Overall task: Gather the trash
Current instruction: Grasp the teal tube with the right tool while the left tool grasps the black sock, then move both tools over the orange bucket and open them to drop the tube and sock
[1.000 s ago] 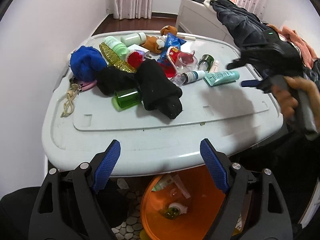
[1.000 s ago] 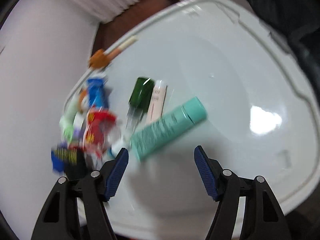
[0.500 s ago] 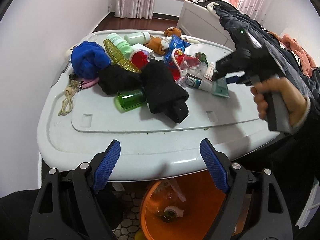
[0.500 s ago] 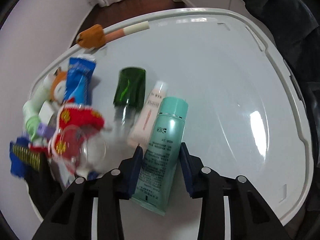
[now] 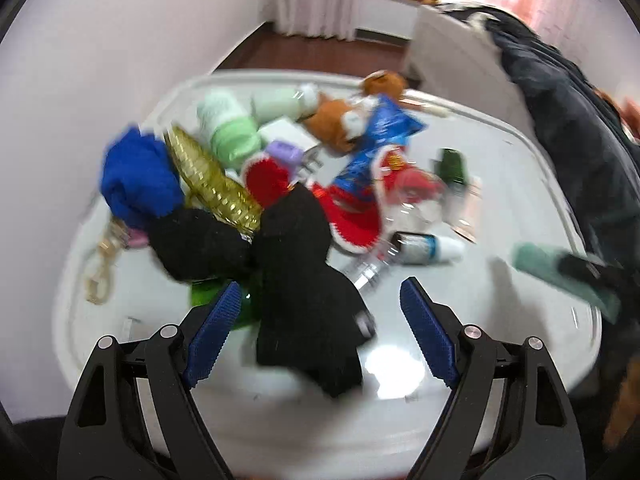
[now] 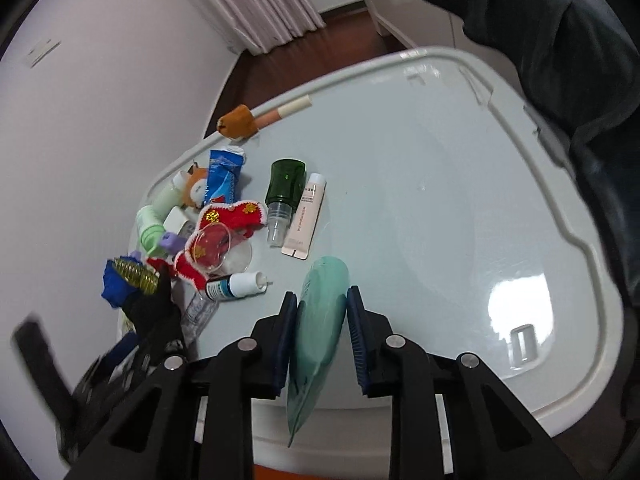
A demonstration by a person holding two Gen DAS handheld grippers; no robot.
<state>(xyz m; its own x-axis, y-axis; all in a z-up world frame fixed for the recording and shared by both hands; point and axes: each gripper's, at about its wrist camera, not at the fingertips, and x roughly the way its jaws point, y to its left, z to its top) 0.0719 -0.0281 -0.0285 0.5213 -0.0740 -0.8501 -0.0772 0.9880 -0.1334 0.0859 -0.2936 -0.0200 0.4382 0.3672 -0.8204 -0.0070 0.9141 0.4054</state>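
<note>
My right gripper is closing tight on the teal tube, pads pressing both its sides, and holds it just above the pale grey lid. The left wrist view shows that tube at the right edge, with dark gripper parts over its end. My left gripper hovers low over the pile. Its jaws are closing with a black cloth lying between the blue pads, which do not press on it. A green bottle peeks out beside the left pad.
On the lid lie a dark green spray bottle, a white tube, a small dropper bottle, a clear cup, red trimmed cloth, a blue wrapper and blue cloth. Dark clothing hangs at the right.
The right gripper shut on the teal tube and lifted it off the lid. The left gripper moved forward over the pile, its jaws narrowed, and the orange bin below dropped out of view.
</note>
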